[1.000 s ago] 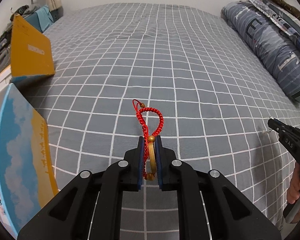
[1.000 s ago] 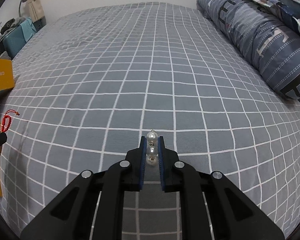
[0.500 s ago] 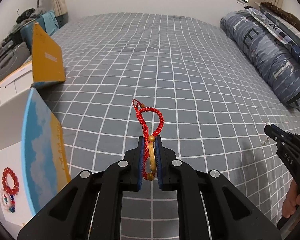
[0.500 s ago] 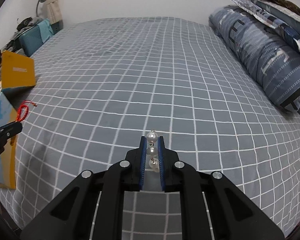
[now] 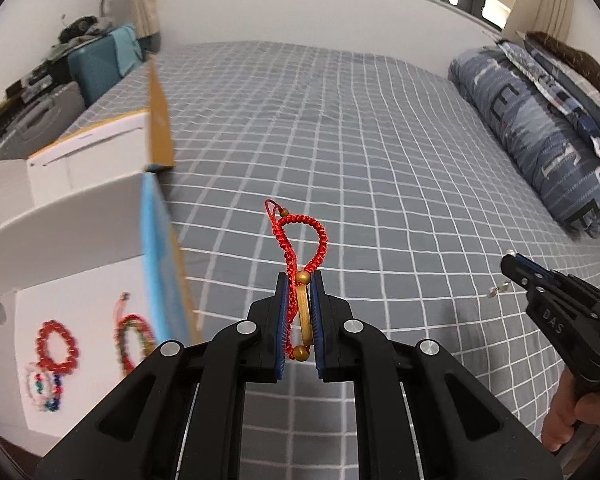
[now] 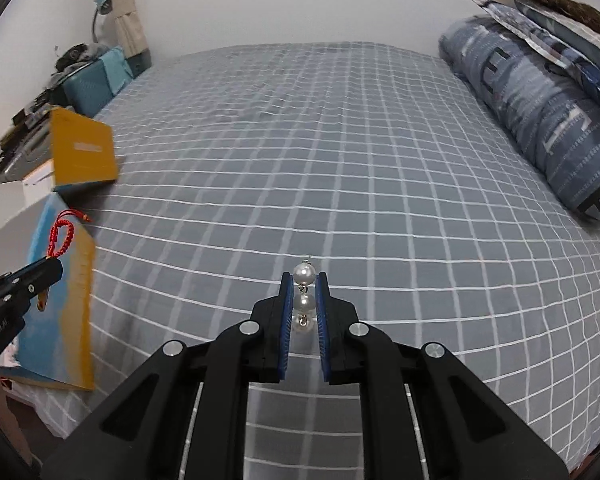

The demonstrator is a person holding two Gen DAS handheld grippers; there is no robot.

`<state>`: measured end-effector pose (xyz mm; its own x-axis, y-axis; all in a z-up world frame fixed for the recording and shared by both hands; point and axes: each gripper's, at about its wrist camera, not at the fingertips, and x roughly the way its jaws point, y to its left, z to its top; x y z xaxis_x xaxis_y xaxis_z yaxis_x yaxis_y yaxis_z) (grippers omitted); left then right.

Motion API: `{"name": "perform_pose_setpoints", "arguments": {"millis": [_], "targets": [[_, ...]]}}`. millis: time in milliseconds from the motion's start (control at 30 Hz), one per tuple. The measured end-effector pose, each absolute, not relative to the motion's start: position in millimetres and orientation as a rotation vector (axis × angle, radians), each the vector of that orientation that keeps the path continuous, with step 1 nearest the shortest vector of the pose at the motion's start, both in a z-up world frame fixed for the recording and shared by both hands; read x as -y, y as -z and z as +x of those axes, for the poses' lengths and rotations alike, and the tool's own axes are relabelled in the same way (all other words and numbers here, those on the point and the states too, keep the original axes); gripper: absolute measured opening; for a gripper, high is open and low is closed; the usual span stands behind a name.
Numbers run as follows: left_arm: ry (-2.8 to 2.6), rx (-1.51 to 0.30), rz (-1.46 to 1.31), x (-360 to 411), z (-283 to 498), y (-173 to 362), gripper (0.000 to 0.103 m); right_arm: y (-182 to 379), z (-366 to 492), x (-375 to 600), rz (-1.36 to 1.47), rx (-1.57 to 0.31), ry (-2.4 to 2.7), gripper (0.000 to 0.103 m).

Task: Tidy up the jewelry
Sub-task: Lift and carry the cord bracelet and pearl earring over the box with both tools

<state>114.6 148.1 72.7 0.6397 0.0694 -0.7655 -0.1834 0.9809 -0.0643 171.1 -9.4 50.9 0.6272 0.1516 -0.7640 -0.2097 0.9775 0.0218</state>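
My left gripper (image 5: 299, 280) is shut on a red braided cord bracelet (image 5: 300, 236) with gold beads, held above the grey checked bed (image 5: 360, 152). It also shows at the left of the right wrist view (image 6: 62, 234). My right gripper (image 6: 304, 280) is shut on a pearl earring (image 6: 304, 300); it shows at the right of the left wrist view (image 5: 508, 268). An open white box (image 5: 80, 308) at the left holds several bead bracelets (image 5: 56, 346).
The box's blue and orange flaps (image 5: 160, 216) stand up at the bed's left edge. Blue striped pillows (image 5: 540, 128) lie along the right side. A cluttered side table (image 5: 40, 88) with a teal case stands at the far left.
Both grippers have risen and tilted up, with their jewelry still held. The left gripper has moved left, so the open box and its bracelets have come further into view.
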Motion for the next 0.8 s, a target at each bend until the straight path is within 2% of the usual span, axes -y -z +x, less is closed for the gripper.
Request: {"name": "perform_pose_setpoints", "arguments": {"millis": [467, 800], "targets": [[-0.342, -0.819, -0.167, -266, 45, -118, 0.010, -101, 122, -133, -0.146, -0.798, -0.380, 0.011], [-0.446, -0.824, -0.218, -348, -1, -114, 0.010, -103, 87, -233, -0.219, -0.788, -0.499, 0.011]]}}
